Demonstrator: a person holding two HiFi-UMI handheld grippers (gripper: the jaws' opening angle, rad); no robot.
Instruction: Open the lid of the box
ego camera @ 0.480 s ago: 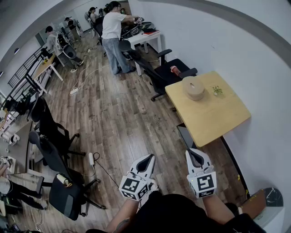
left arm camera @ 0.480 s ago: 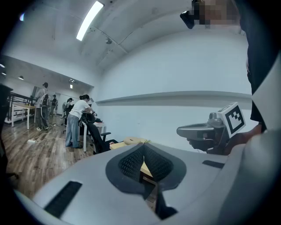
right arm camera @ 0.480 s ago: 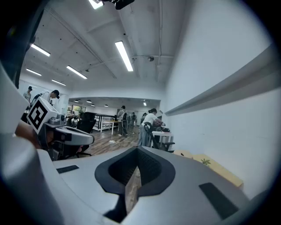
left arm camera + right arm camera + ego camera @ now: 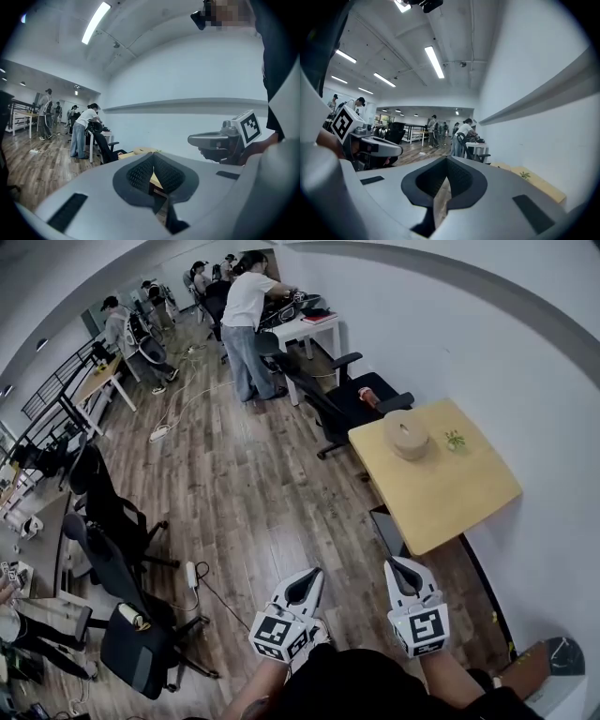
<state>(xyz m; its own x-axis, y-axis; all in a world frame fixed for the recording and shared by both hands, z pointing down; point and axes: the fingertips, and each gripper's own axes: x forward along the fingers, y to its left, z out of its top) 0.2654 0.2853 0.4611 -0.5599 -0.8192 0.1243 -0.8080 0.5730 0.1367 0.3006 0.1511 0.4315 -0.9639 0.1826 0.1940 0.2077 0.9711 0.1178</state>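
A round tan box [image 4: 407, 439] with its lid on stands at the far end of a light wooden table [image 4: 450, 493], to the right in the head view. Both grippers are held low and near me, well short of the table. My left gripper [image 4: 310, 572] is shut with its tips meeting and nothing between them. My right gripper [image 4: 397, 563] is shut as well and holds nothing. In the left gripper view the left gripper [image 4: 153, 155] points toward the table [image 4: 140, 151]. In the right gripper view the right gripper [image 4: 446, 159] has the table [image 4: 536, 186] off to its right.
A small green thing [image 4: 455, 439] lies on the table beside the box. A black office chair [image 4: 361, 395] stands just past the table. More chairs [image 4: 112, 521] and a power strip [image 4: 188, 575] are at the left. Several people [image 4: 246, 320] work at far desks. A white wall runs along the right.
The head view has shifted a little, so the table and box sit slightly lower and to the right. Both grippers keep their places and stay shut.
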